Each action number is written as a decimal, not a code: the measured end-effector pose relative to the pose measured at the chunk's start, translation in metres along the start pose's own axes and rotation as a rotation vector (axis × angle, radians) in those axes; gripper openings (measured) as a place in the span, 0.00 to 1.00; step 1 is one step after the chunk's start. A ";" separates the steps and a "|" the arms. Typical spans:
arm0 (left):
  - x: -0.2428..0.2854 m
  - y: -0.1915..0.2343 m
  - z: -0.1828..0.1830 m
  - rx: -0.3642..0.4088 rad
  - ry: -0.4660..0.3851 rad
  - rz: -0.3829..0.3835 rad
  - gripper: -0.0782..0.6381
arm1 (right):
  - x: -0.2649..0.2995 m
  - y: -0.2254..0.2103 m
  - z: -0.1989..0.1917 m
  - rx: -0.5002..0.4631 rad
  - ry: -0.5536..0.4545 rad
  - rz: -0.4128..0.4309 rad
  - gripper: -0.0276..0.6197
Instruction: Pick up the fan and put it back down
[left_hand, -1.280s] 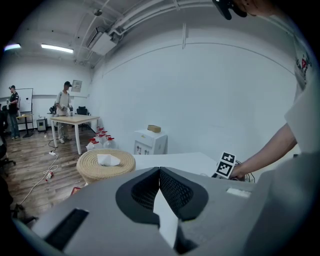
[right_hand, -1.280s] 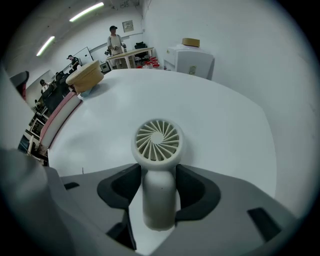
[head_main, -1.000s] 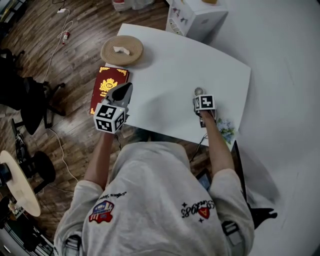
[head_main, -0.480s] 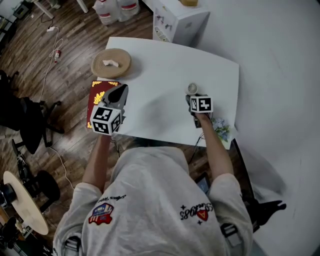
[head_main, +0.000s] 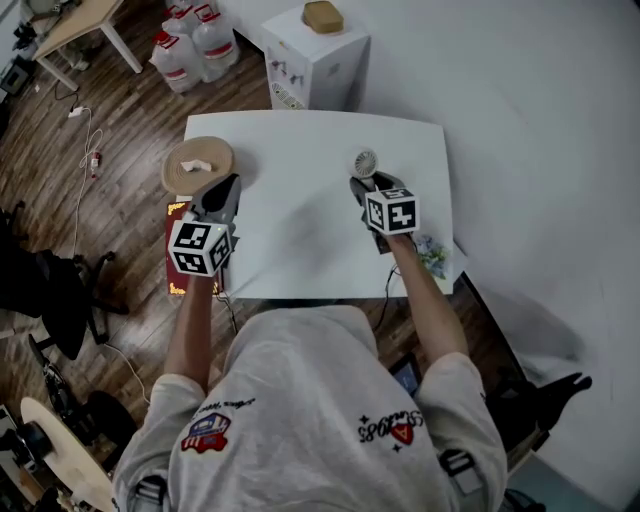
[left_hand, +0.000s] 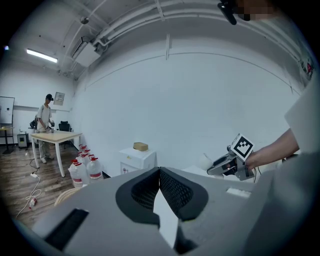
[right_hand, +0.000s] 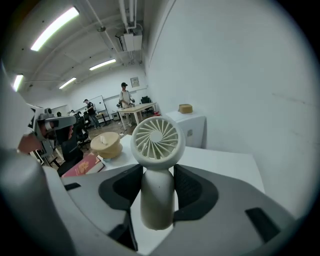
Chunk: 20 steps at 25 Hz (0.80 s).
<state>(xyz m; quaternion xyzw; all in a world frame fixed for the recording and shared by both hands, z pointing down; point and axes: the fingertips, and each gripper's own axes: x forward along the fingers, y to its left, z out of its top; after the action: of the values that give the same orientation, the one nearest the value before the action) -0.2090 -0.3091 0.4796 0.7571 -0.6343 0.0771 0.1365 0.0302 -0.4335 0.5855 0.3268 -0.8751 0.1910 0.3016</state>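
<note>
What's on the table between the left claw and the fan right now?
Nothing: in the head view only bare white table lies between the left claw and the fan, which the right claw grips by its handle.

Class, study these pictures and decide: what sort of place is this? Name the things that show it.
Probably a shared lab or workshop room: ceiling strip lights, a person standing at a wooden table, and big water jugs on the wood floor.

The right tongs (right_hand: 159, 176) have lifted the fan (right_hand: 156, 137) clear of the tabletop (head_main: 300, 200). The left tongs (head_main: 222, 192) have risen too, over its left edge.
</note>
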 end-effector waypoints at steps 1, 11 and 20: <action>0.002 0.000 0.005 0.005 -0.009 -0.006 0.12 | -0.007 0.002 0.007 -0.002 -0.029 -0.002 0.34; 0.027 -0.009 0.047 0.056 -0.073 -0.074 0.12 | -0.071 0.018 0.070 -0.075 -0.276 -0.023 0.34; 0.041 -0.019 0.058 0.056 -0.096 -0.114 0.12 | -0.107 0.023 0.101 -0.102 -0.407 -0.058 0.34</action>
<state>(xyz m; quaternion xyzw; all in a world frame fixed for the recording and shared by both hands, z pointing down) -0.1863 -0.3619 0.4346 0.7983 -0.5936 0.0506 0.0889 0.0387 -0.4223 0.4372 0.3678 -0.9168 0.0678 0.1402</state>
